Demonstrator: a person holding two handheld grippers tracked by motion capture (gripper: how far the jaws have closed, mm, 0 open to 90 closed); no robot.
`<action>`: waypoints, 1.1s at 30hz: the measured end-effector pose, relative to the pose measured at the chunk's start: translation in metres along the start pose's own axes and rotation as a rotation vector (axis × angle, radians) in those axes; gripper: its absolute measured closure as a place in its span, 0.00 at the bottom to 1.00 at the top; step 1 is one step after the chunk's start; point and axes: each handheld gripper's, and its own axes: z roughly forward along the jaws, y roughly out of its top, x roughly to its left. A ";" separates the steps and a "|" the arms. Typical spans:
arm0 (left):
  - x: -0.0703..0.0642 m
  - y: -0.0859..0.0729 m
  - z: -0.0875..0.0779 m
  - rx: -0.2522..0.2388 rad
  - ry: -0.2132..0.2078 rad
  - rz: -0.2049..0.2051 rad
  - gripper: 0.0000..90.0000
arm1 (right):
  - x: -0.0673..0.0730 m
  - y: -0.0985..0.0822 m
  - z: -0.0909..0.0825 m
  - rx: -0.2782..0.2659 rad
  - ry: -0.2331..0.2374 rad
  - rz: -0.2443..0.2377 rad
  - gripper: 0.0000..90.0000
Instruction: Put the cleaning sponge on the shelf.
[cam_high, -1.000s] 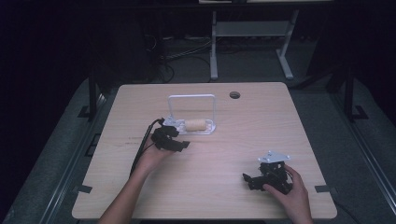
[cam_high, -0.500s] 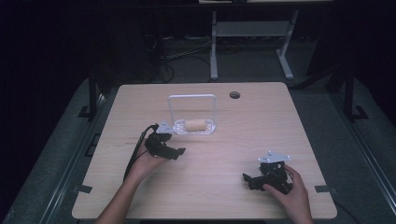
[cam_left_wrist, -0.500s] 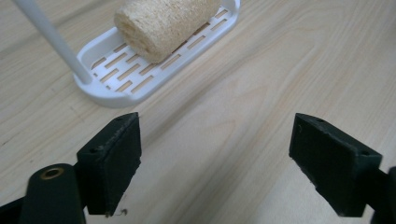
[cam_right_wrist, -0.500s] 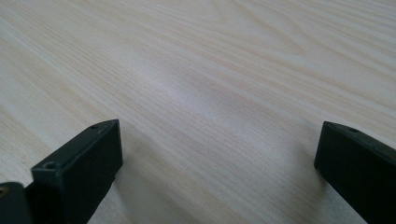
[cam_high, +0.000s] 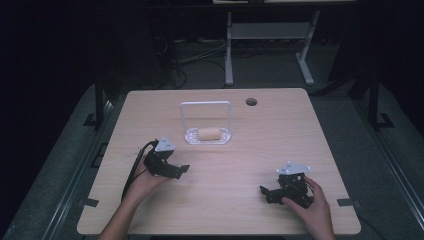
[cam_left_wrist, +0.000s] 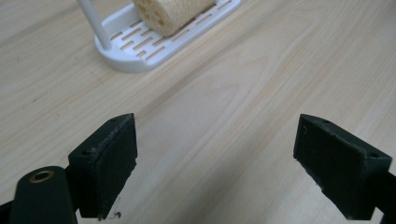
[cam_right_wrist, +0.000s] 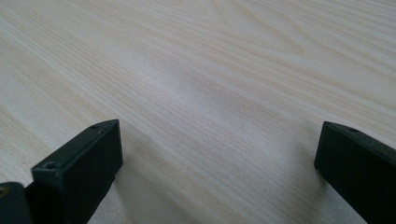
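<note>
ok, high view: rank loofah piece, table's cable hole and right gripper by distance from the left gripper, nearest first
From the left gripper:
1. loofah piece, just beyond it, lying in the white rack.
2. right gripper, across the table's near side.
3. cable hole, near the far edge.

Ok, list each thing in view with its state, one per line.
Loofah: lying on its side in the rack.
Rack: upright on the table, handle raised.
Left gripper: open, nothing between the jaws, which have just been opening.
Right gripper: open, nothing held, low over the table.
Table: bare wood, one round hole near the far edge.
</note>
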 end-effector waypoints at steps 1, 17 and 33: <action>0.000 -0.002 -0.002 -0.002 0.004 0.002 0.15 | 0.000 0.000 0.000 0.000 0.000 0.000 0.01; 0.005 -0.046 -0.028 -0.006 0.060 -0.030 0.15 | 0.000 0.000 0.000 0.000 0.000 0.000 0.01; -0.002 -0.084 -0.043 0.029 0.071 -0.039 0.15 | 0.000 0.000 0.000 0.000 -0.001 0.003 0.01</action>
